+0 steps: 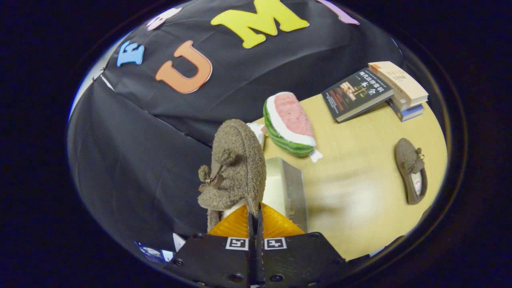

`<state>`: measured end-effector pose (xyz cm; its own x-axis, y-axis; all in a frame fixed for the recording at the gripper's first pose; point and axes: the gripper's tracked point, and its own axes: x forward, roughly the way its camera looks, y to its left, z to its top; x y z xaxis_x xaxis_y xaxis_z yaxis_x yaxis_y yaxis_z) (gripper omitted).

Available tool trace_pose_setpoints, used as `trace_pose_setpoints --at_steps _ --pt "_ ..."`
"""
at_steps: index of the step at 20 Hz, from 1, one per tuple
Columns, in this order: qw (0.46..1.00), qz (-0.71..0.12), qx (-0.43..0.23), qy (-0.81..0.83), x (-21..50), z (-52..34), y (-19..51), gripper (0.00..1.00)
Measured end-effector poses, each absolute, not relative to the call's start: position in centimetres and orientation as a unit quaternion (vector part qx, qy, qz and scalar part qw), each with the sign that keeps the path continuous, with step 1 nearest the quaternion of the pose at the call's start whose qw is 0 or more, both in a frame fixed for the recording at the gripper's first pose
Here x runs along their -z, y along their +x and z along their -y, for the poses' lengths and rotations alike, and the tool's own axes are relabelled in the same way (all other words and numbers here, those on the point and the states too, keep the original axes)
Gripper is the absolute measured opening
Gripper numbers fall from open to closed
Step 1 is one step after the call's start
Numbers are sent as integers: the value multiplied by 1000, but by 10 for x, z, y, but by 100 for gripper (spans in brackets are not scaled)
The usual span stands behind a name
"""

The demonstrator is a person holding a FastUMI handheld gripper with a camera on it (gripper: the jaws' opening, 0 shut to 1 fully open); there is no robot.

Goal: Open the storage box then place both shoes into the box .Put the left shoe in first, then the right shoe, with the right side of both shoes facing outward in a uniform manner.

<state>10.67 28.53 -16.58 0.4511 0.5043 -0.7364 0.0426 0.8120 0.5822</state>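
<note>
Gripper [255, 216] clamped on fuzzy brown slipper [234, 168], carried above open storage box [294, 188]. Second slipper [411, 170] lies apart on table [360, 160]. Advice: lower slowly, right side outward, release once seated.

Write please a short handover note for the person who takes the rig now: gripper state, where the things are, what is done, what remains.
Gripper: shut on the fuzzy brown shoe, pinching its heel edge, shoe lifted.
Storage box: just beyond the fingers, beside the held shoe, on the wooden table; it looks open.
Second shoe: lying on the table, apart from the box.
Done: box apparently opened, one shoe picked up.
Left: place the held shoe in the box, then the second one. Which shoe is left or right I cannot tell.
</note>
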Motion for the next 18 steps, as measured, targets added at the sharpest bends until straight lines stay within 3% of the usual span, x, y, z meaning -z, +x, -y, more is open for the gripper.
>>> trace_pose_setpoints --at_steps 7,18 --pt "784 -560 -122 237 244 -358 103 0" --pt "747 -617 -74 235 325 -386 96 0"
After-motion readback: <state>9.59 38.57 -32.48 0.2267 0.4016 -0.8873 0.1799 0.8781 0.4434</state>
